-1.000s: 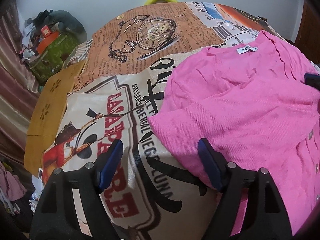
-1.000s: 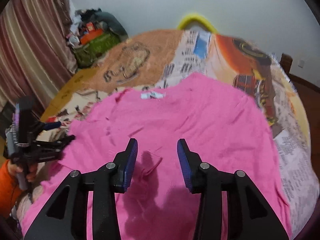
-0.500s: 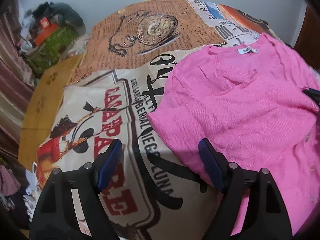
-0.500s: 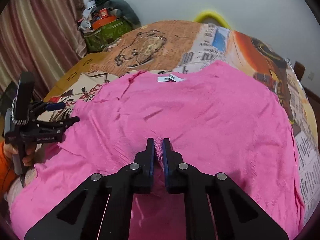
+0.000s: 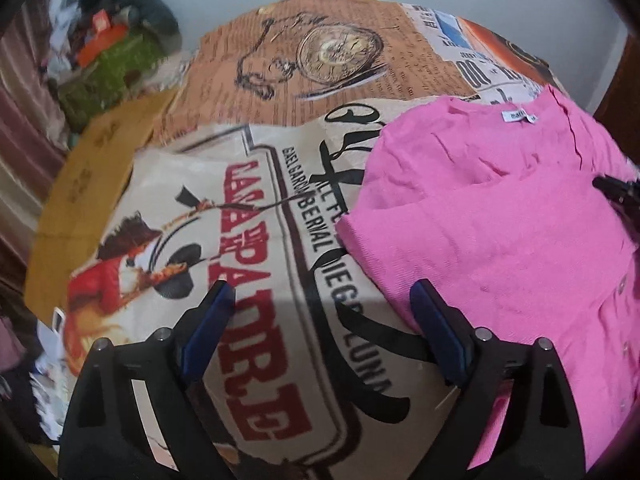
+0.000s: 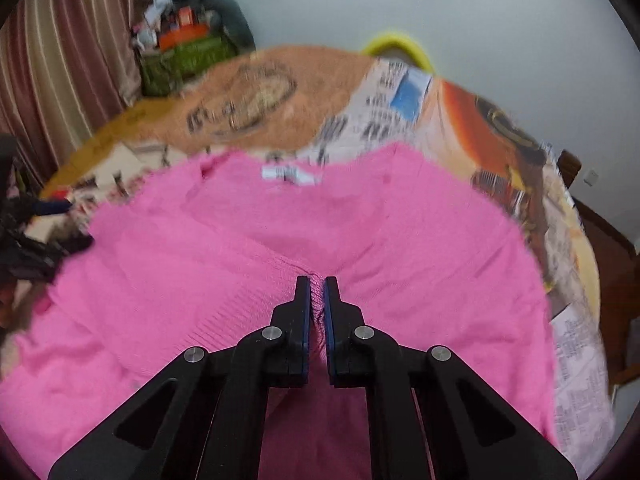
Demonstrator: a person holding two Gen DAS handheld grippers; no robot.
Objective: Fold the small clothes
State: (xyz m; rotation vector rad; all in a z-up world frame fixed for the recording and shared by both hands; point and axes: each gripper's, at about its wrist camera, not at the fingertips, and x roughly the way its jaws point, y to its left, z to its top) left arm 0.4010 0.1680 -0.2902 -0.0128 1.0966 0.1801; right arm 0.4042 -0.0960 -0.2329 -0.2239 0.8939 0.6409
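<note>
A pink knit cardigan point(image 5: 504, 216) with a white neck label lies spread on a printed bedspread point(image 5: 256, 208). My left gripper point(image 5: 324, 304) hovers over the bedspread just left of the cardigan's sleeve edge; its jaws are opening and nothing lies between them. In the right wrist view the pink cardigan point(image 6: 280, 220) fills the middle, and my right gripper point(image 6: 317, 286) is shut on a pinched ridge of its fabric. That gripper's black tip point(image 5: 618, 192) shows at the right edge of the left wrist view. The left gripper point(image 6: 36, 236) appears blurred at the far left.
A heap of clothes and bags point(image 6: 188, 36) sits by the white wall at the back left, beside a striped curtain point(image 6: 60, 60). A yellow hoop point(image 6: 396, 46) peeks over the bed's far edge. Dark wooden furniture point(image 6: 616, 264) stands at the right.
My right gripper closed from open onto a fold of the cardigan and bunched it. My left gripper's jaws spread wider and it shifted a little over the bedspread.
</note>
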